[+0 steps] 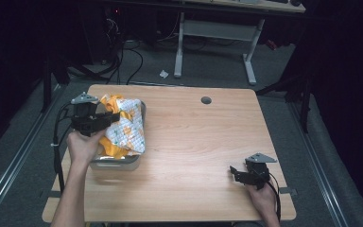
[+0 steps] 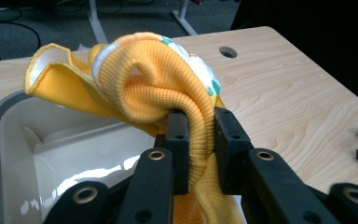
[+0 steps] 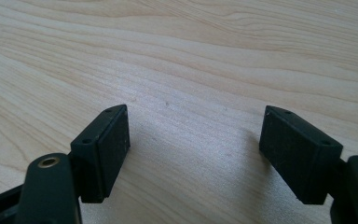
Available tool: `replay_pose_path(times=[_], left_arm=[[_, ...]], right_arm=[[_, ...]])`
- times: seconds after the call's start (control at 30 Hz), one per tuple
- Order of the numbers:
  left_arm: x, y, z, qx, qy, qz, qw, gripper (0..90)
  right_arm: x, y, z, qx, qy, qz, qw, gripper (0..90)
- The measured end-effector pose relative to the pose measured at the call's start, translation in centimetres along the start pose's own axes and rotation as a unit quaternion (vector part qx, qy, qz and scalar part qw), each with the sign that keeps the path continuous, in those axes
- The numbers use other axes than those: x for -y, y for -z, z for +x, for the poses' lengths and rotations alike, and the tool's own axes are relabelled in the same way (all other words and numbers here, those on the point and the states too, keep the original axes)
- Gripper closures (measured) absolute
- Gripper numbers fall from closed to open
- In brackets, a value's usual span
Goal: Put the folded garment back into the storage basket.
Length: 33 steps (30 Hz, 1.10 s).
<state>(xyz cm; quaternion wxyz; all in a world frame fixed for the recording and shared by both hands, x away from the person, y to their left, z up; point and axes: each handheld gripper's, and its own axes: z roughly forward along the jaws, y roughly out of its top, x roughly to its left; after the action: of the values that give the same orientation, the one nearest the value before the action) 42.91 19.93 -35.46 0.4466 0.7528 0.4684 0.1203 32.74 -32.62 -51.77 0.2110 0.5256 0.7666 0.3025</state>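
Right gripper [image 3: 193, 140], jaws spread wide and empty, low over the pale wood-grain table [image 1: 203, 142]. Left gripper [image 2: 200, 140], jaws clamped on a fold of ribbed yellow knit garment [image 2: 158, 88] with a white printed panel, bunched above the smooth, rounded grey-rimmed tub [image 2: 9, 140] at the table's left edge

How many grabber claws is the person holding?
2. The left gripper is at the table's left side, pinching a yellow cloth over a grey tub. The right gripper rests open near the table's right front.
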Motion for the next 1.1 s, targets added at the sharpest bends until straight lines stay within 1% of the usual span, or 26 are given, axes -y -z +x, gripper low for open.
replay_pose_path(times=[0.03, 0.07, 0.17, 0.2, 0.3, 0.33, 0.4, 0.43, 0.53, 0.57, 0.6, 0.73, 0.8, 0.87, 1.03, 1.07, 1.1], left_arm=[[0.0, 0.0, 0.0, 0.000, 0.000, 0.000, 1.0000, 78.2], [0.1, -0.3, 0.3, -0.007, -0.002, 0.006, 1.0000, 78.2], [0.3, -0.6, 0.6, -0.009, -0.001, 0.010, 0.9999, 78.2], [0.4, -1.0, 0.9, -0.012, -0.002, 0.017, 0.9998, 78.2], [0.7, -1.5, 1.3, -0.020, -0.003, 0.026, 0.9995, 78.2], [0.7, -1.5, 1.3, -0.020, -0.003, 0.026, 0.9995, 78.2], [1.0, -1.8, 1.7, -0.027, -0.006, 0.029, 0.9992, 78.2], [1.4, -2.1, 2.1, -0.030, 0.001, 0.031, 0.9991, 78.2], [1.7, -2.5, 2.4, -0.036, 0.002, 0.039, 0.9986, 78.2], [2.1, -2.9, 2.6, -0.042, 0.003, 0.046, 0.9980, 78.1], [2.1, -2.9, 2.6, -0.042, 0.003, 0.046, 0.9980, 78.1], [2.8, -3.8, 3.2, -0.055, 0.008, 0.053, 0.9970, 78.1], [3.0, -4.2, 3.4, -0.058, 0.010, 0.057, 0.9967, 78.0], [3.1, -4.5, 3.4, -0.063, 0.006, 0.061, 0.9961, 78.0], [3.3, -5.3, 3.6, -0.065, 0.000, 0.071, 0.9954, 77.9], [3.5, -5.8, 3.7, -0.068, -0.007, 0.081, 0.9944, 77.8], [3.6, -6.1, 3.7, -0.073, -0.010, 0.083, 0.9938, 77.8]], right_arm=[[0.0, 0.0, 0.0, 0.000, 0.000, 0.000, 1.0000, 24.7], [0.0, 0.0, 0.0, 0.000, 0.000, 0.000, 1.0000, 24.7], [0.0, 0.0, 0.0, 0.000, 0.000, 0.000, 1.0000, 24.7], [0.0, 0.0, 0.0, 0.000, 0.000, 0.000, 1.0000, 24.7], [0.0, 0.0, 0.0, 0.000, 0.000, 0.000, 1.0000, 24.7], [0.0, 0.0, 0.0, 0.000, 0.000, 0.000, 1.0000, 24.7], [0.0, 0.0, 0.0, 0.000, 0.000, 0.000, 1.0000, 24.7], [0.0, 0.0, 0.0, 0.000, 0.000, 0.000, 1.0000, 24.7], [0.0, 0.0, 0.0, 0.000, 0.000, 0.000, 1.0000, 24.7], [0.0, 0.0, 0.0, 0.000, 0.000, 0.000, 1.0000, 24.7], [0.0, 0.0, 0.0, 0.000, 0.000, 0.000, 1.0000, 24.7], [0.0, 0.0, 0.0, 0.000, 0.000, 0.000, 1.0000, 24.7], [0.0, 0.0, 0.0, 0.000, 0.000, 0.000, 1.0000, 24.8], [0.0, 0.0, 0.0, 0.000, 0.000, 0.000, 1.0000, 24.7], [0.0, 0.0, 0.0, 0.000, 0.000, 0.000, 1.0000, 24.7], [0.0, 0.0, 0.0, 0.000, 0.000, 0.000, 1.0000, 24.7], [0.0, 0.0, 0.0, 0.000, 0.000, 0.000, 1.0000, 24.7]])
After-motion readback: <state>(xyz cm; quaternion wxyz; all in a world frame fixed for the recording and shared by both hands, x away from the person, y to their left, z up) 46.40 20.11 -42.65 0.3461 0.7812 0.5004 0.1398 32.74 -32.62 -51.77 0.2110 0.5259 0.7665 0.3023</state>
